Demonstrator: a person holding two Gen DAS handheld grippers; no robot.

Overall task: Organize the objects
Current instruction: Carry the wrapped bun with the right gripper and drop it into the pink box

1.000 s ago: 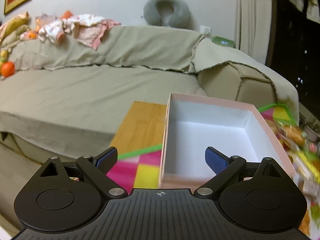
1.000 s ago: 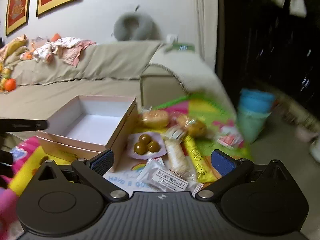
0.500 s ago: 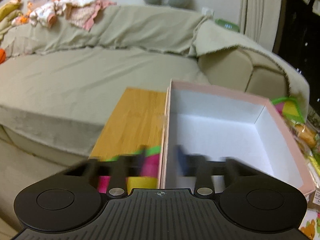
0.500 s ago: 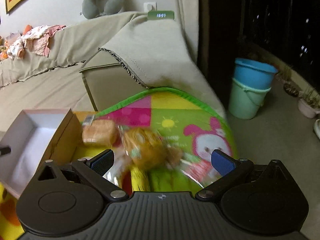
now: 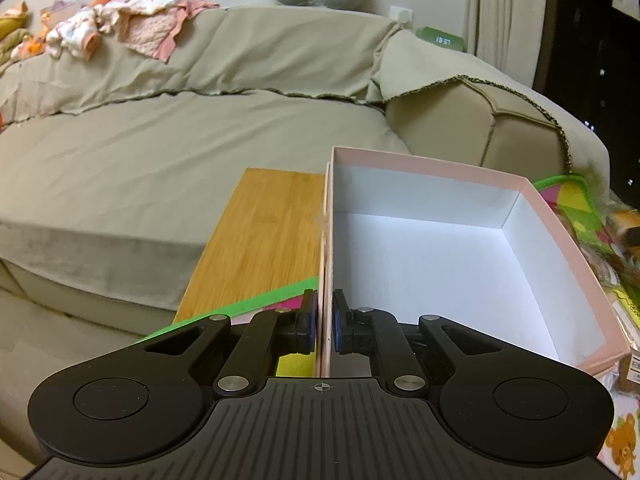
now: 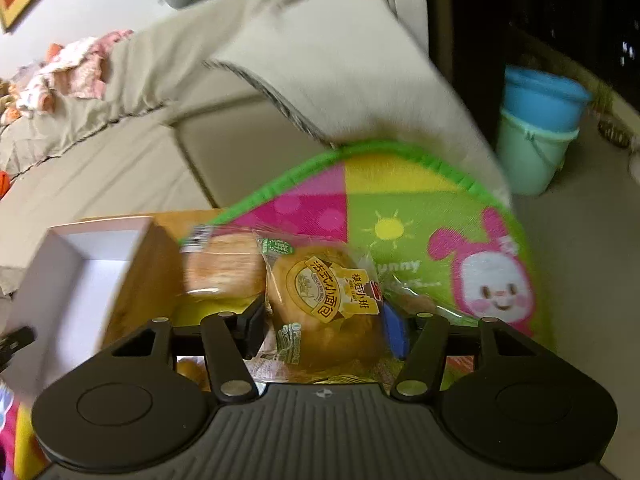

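On the wooden table [image 5: 264, 236] in front of the sofa [image 5: 192, 128], a pink box [image 5: 556, 232] with a white inside sits open and empty, its left wall running along the bare strip of wood. Part of the table is covered by a bright play mat [image 6: 400, 216] (green border, pink and yellow patches, a cartoon bunny). The left gripper [image 5: 325, 322] is clamped on the near end of the box's left wall, one blue pad outside and one inside, with the thin card pressed between them. Toward the right end of the mat lie wrapped snacks; the right gripper [image 6: 324, 326] straddles a round bread bun [image 6: 324, 300] in a clear wrapper with a yellow label. Its jaws are closing, the bun sitting between them and the blue right pad against the wrapper's edge, though the blur leaves it unclear whether the left pad presses yet. A second wrapped bun [image 6: 220, 268] lies just left of it, beside the box's right wall. Two stacked buckets [image 6: 536, 128] stand on the floor beyond the mat.
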